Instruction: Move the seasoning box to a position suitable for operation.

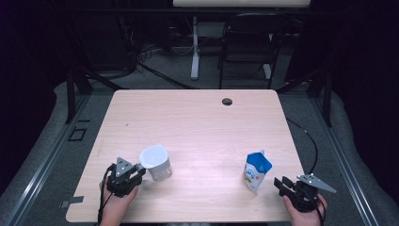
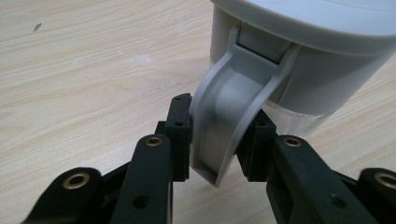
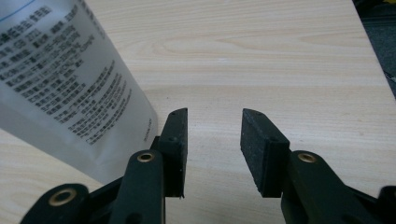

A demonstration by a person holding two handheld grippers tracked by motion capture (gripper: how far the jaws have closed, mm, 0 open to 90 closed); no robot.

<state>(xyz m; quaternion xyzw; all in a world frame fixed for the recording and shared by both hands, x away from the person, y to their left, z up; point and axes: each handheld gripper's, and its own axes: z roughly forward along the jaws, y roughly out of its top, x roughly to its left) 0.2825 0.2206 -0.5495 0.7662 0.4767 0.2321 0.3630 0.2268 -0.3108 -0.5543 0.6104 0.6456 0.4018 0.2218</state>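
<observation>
Pale wood ran bare under both my tongs, the room behind it dark. My left gripper (image 2: pixel 212 135) was clamped on the grey handle (image 2: pixel 229 126) of the white lidded jug (image 1: pixel 156 162), which stood near the table's (image 1: pixel 197 117) front left; the pads pinched that handle low, near its free end, so I judged a higher, squarer bite would keep the jug from swinging when lifted. My right gripper (image 3: pixel 215 140) stood apart with nothing between its pads, just beside the blue-and-white pouch (image 3: pixel 70 84), which sat upright at the front right, its side against the outer face of one jaw. To take it cleanly, I thought I should shift sideways until the pouch sat between the pads, then close gently on the soft wall.
</observation>
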